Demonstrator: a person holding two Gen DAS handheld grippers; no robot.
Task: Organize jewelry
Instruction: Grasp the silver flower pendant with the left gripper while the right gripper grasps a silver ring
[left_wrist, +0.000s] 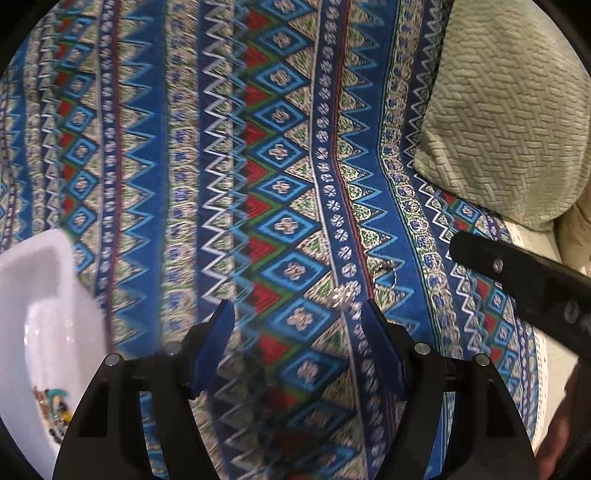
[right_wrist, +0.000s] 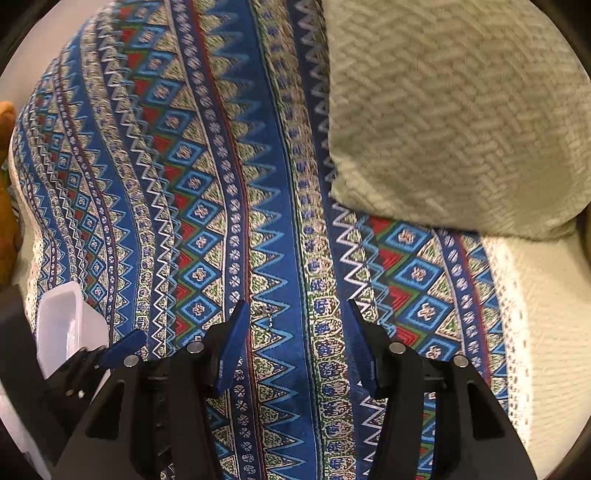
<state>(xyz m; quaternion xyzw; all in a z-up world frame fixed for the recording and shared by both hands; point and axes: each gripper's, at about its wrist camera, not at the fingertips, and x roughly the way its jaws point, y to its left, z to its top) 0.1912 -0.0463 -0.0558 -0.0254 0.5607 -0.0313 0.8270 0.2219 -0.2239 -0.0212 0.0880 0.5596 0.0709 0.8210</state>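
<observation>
- Left gripper (left_wrist: 297, 325) hangs low over the patterned cloth (left_wrist: 177, 184), its blue fingers (left_wrist: 218, 343) set well apart with nothing between them.
- Right gripper (right_wrist: 295, 332) is likewise spread wide and empty, pointing along the same cloth toward the pale green cushion (right_wrist: 454, 122); part of its black body shows at the right edge of the left wrist view.
- Just ahead of the left gripper's right finger lies a small silvery jewelry piece (left_wrist: 343, 293), with what looks like a thin chain (left_wrist: 386, 275) looping off beside it. The frame is blurred there, so whether these are one item or two is hard to tell.
- In the right wrist view a faint glint (right_wrist: 267, 319) near that gripper's left finger may be the same jewelry.
- Handling, as a judgement: the piece should be very light, limp and slippery, lying flat in soft fabric. A pinch on the bulkier sparkling cluster seems safer than on the fine chain, which could slide out or snag the weave.
- White tray (left_wrist: 48, 302) sits at the lower left, beside the left gripper, with colourful bits (left_wrist: 51, 406) already inside one compartment; it is the likely destination.
- Pose: both tools are angled downward and forward, side by side, the left one nearer the jewelry.
</observation>
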